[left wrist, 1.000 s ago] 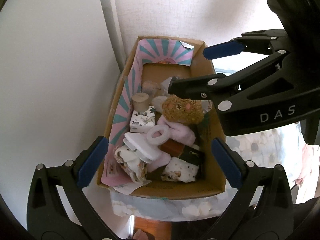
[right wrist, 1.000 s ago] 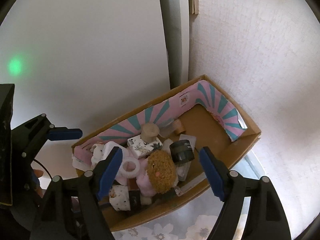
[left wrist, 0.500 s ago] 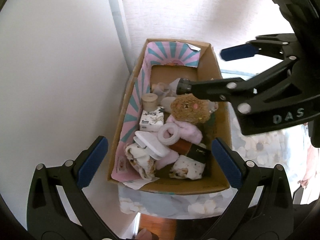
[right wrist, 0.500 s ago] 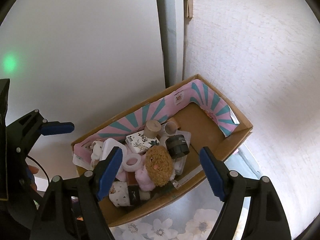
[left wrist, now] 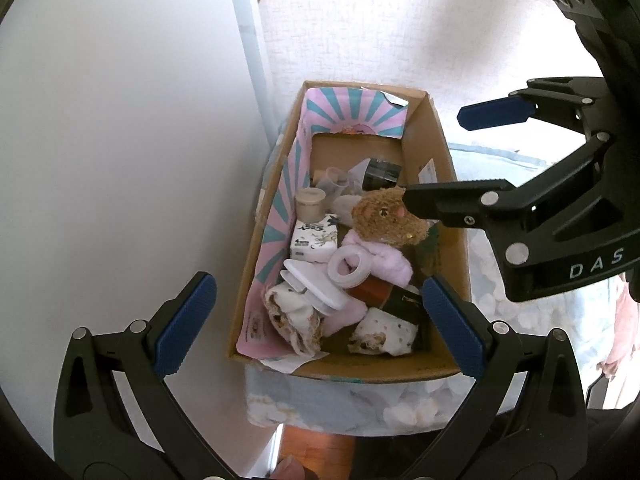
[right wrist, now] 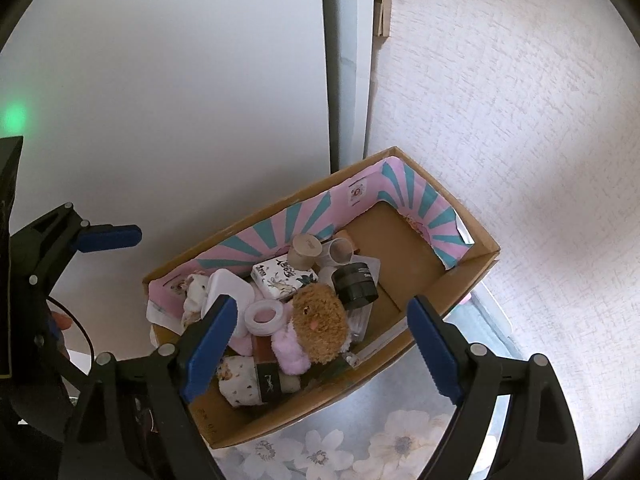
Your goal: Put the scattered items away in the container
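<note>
Wider than before, right gripper (right wrist: pixel 320 344) gapes empty above the box (right wrist: pixel 436 304); left gripper (left wrist: pixel 316 316) open, empty.

Brown cardboard box (right wrist: pixel 416 344) lined with pink-and-teal sunburst stripes; tan plush toy (right wrist: pixel 320 322); black jar (right wrist: pixel 355 283); white-flowered pale blue surface (right wrist: pixel 360 440).

A floral cloth (right wrist: pixel 360 452) covers the surface, white blossoms on pale blue-grey. Behind the cloth rises a textured white wall (right wrist: pixel 520 100). Left of that wall stands a pale grey vertical frame (right wrist: pixel 348 80), and further left a smooth white panel (right wrist: pixel 160 80). Below the cloth's front edge, brown wooden floor (left wrist: pixel 316 450) shows.
</note>
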`<state>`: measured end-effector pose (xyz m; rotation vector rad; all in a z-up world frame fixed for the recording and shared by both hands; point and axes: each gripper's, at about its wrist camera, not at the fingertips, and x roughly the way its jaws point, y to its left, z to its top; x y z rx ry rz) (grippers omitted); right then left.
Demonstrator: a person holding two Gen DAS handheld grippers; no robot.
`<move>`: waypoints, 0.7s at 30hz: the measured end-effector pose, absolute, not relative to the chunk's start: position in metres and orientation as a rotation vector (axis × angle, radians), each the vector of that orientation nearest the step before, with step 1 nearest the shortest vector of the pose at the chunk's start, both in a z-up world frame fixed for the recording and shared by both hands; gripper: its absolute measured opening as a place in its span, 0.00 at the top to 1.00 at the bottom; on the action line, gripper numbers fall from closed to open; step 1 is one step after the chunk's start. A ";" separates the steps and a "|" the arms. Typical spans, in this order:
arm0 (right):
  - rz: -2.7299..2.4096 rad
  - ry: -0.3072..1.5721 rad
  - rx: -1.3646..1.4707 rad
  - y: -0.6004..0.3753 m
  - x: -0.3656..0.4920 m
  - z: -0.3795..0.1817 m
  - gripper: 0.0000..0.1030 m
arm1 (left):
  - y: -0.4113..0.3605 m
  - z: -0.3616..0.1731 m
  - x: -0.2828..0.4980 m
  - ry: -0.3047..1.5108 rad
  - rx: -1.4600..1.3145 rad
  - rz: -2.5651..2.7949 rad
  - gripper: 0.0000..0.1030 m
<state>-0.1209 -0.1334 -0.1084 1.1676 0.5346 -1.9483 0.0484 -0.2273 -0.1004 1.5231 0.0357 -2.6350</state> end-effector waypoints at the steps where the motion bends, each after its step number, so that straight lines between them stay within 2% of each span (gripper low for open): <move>1: -1.949 0.536 1.168 -0.133 -0.119 -0.109 0.18 | -0.227 -0.100 0.049 0.034 1.521 -2.636 0.00; 13: -1.984 0.496 1.168 -0.117 -0.100 -0.095 0.18 | -0.218 -0.073 0.058 -0.006 1.456 -2.697 0.00; 21: -2.161 0.385 1.245 -0.052 -0.090 -0.068 0.18 | -0.179 -0.045 0.053 -0.079 1.397 -2.795 0.00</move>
